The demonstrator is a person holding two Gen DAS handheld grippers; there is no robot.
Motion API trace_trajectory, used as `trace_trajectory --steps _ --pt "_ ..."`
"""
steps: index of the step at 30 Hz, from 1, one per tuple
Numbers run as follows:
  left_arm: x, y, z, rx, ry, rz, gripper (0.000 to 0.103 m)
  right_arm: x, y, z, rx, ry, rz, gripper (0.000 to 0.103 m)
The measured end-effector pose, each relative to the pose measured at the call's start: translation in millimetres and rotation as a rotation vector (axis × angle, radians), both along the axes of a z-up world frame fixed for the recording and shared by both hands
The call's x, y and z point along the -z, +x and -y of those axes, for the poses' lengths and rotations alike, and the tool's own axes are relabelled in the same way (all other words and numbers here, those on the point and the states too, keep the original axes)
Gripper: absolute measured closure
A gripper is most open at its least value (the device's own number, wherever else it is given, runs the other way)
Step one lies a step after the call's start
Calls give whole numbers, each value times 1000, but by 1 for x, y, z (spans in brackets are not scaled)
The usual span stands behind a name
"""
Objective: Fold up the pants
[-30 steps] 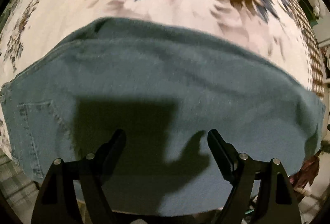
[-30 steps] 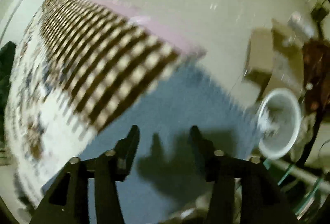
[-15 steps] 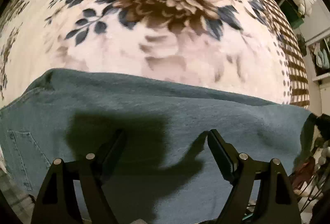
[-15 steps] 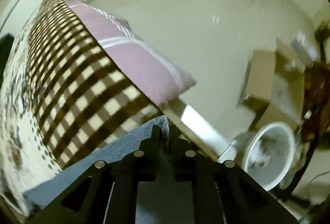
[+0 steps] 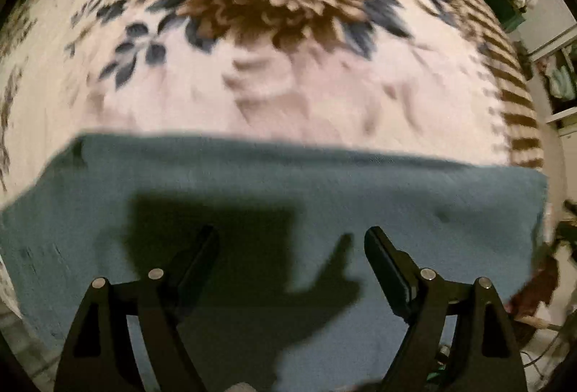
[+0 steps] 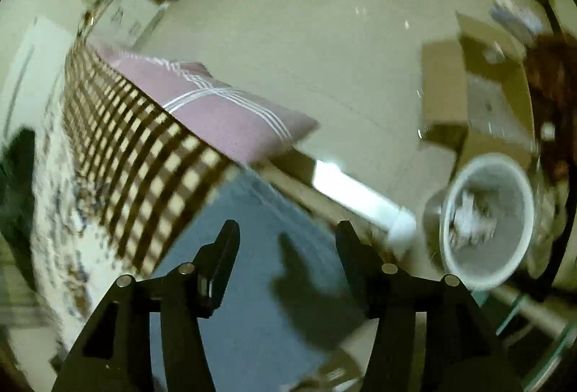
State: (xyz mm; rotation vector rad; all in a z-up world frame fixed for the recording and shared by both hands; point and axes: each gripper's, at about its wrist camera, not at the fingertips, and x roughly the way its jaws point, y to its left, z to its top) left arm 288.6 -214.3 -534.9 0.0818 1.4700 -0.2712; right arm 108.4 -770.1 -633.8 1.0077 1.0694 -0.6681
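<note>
Hovering: left gripper (image 5: 290, 240) hangs above the pants (image 5: 414, 197), its fingers spread wide with nothing between them
Left gripper shadow: a dark shape falls on the cloth between and ahead of the two fingers
Pants: a folded blue-green denim band lies flat across the near part of the blanket (image 5: 274, 74), its far edge running straight from left to right
Pants, left end: a slanted corner with faint stitching low at the left; blur hides the detail
Blanket: pale with big brown flowers and dark blue leaves, a brown checked border along its right side
Right gripper (image 6: 286, 233): its fingers stand well apart and hold nothing, poised over the end of the pants (image 6: 249, 247)
Pants in the right view: the blue cloth ends beside the checked border (image 6: 144, 154) of the blanket, close to the bed's edge
Pillow (image 6: 216, 110): pink with white stripes, lying on the bed past the checked border
Floor (image 6: 324, 31): pale and shiny beyond the bed
Bin (image 6: 487, 219): round and white, on the floor to the right, with crumpled pale stuff inside
Boxes (image 6: 468, 96): brown cardboard, behind the bin
Sharpness: both views are smeared by motion
</note>
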Motion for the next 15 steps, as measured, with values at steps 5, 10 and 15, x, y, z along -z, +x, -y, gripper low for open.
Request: trace_trajectory --steps 5,10,15 --pt "33 -40 14 35 -1 -124 21 47 -68 -37 126 190 107 45" --pt "59 -50 30 97 16 -95 7 86 -78 -61 182 238 134 46" --pt "74 -45 46 127 50 -102 0 74 -95 -71 245 126 305 71"
